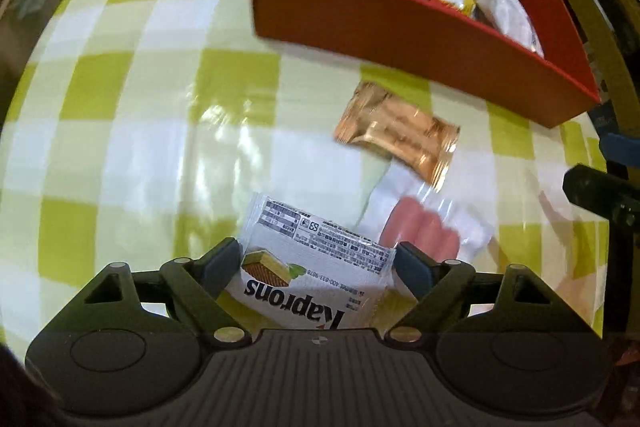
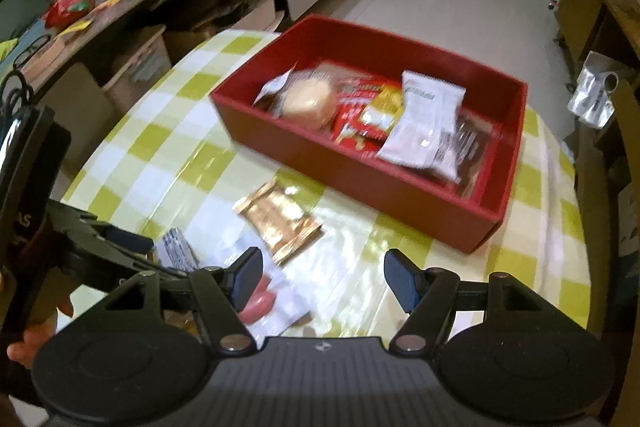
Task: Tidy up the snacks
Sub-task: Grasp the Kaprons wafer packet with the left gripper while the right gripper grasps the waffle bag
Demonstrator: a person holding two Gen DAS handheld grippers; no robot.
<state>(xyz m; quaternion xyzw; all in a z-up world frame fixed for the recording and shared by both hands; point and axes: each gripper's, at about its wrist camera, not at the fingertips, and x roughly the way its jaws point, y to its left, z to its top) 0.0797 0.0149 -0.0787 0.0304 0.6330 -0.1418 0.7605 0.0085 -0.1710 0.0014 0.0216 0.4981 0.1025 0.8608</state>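
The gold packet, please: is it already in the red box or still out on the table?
Out. The gold packet lies flat on the checked tablecloth, in front of the red box, which already holds several other snacks.

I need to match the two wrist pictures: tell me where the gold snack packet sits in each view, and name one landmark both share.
Left wrist: the gold snack packet lies right of centre on the checked tablecloth, just below the red box.
Right wrist: the packet lies left of centre, below the box's near left corner.
Shared landmark: the red box holding snacks.
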